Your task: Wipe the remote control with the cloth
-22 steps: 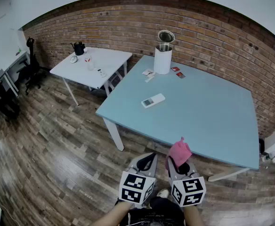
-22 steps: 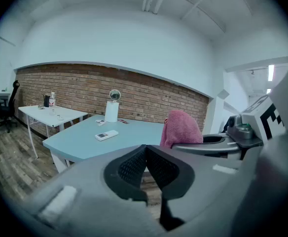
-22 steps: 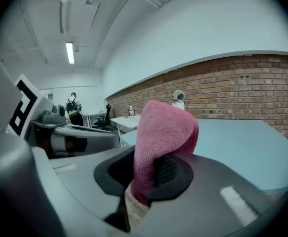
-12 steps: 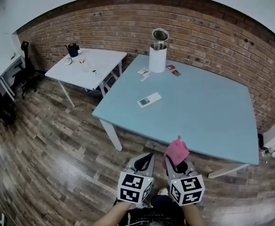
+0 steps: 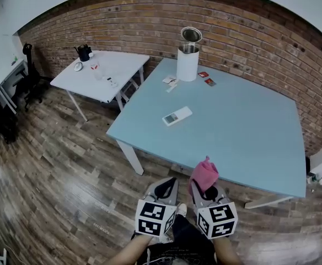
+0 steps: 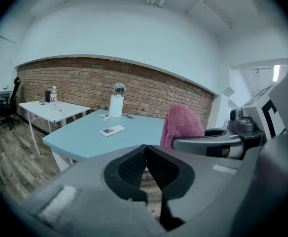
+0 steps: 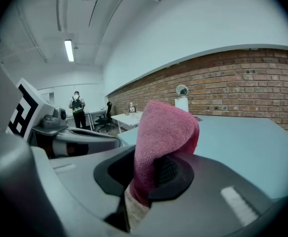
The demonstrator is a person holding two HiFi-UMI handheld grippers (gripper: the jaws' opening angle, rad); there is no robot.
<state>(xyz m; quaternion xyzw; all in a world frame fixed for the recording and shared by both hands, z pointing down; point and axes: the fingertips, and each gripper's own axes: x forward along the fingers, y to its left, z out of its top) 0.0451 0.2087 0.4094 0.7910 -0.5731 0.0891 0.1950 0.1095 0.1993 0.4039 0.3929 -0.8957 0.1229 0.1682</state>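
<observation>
A white remote control (image 5: 177, 116) (image 6: 112, 130) lies on the light-blue table (image 5: 243, 131), left of its middle. My right gripper (image 5: 207, 187) (image 7: 149, 169) is shut on a folded pink cloth (image 5: 203, 174) (image 7: 161, 132), whose top sticks up above the jaws. It hovers just off the table's near edge, well short of the remote. My left gripper (image 5: 166, 187) (image 6: 145, 152) hangs beside it, shut and empty. The cloth (image 6: 181, 125) also shows at the right of the left gripper view.
A white cylinder with a small mirror on top (image 5: 188, 62) stands at the table's far edge, with small cards (image 5: 207, 78) near it. A white side table (image 5: 103, 73) with small items is at the left. Brick wall behind; wooden floor (image 5: 56, 164) below me.
The view has shifted slightly; the table sits a little nearer and more central. Both grippers stay side by side, with the cloth still held in the right one.
</observation>
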